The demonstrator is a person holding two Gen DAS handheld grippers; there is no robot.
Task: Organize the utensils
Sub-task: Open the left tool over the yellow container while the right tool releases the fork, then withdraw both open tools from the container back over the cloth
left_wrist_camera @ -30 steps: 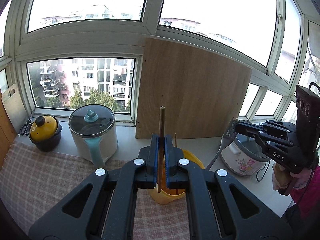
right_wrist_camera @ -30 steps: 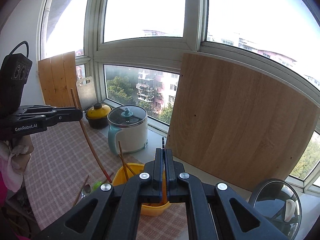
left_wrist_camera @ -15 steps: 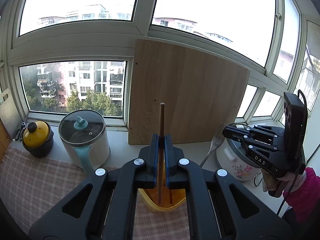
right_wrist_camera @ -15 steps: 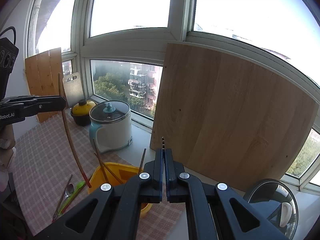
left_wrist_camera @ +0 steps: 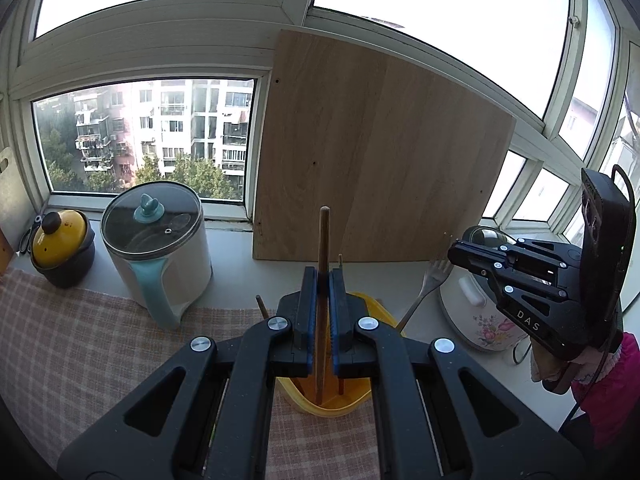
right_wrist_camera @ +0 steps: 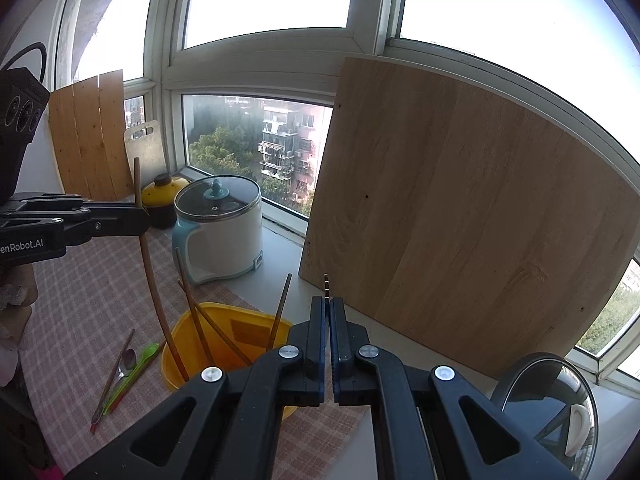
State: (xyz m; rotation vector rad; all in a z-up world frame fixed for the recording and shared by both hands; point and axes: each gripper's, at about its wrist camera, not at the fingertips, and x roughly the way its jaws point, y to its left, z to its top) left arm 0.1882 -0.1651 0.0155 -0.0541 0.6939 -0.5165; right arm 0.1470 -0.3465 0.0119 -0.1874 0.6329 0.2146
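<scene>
My left gripper [left_wrist_camera: 323,276] is shut on a long wooden stick [left_wrist_camera: 323,236] that stands upright, its lower end down inside the yellow container [left_wrist_camera: 372,304]. In the right wrist view the same gripper [right_wrist_camera: 140,216] comes in from the left, and the stick [right_wrist_camera: 150,276] slants down into the container [right_wrist_camera: 224,312]. My right gripper [right_wrist_camera: 328,304] is shut on a metal fork; only its tip [right_wrist_camera: 327,282] pokes above the fingers. From the left wrist view, the right gripper [left_wrist_camera: 454,250] holds the fork [left_wrist_camera: 434,276] just right of the container. Several wooden chopsticks [right_wrist_camera: 192,312] lean inside.
A spoon [right_wrist_camera: 128,358], a green spoon [right_wrist_camera: 138,362] and a thin stick lie on the checked cloth [right_wrist_camera: 80,300]. Behind stand a white electric pot [left_wrist_camera: 160,248], a yellow-lidded pot [left_wrist_camera: 60,240], a leaning wooden board [left_wrist_camera: 372,152] and a rice cooker [left_wrist_camera: 480,320].
Both grippers have sunk and shifted toward the yellow container. The wooden stick's lower end has gone deeper into it. The fork has come down beside its right rim.
</scene>
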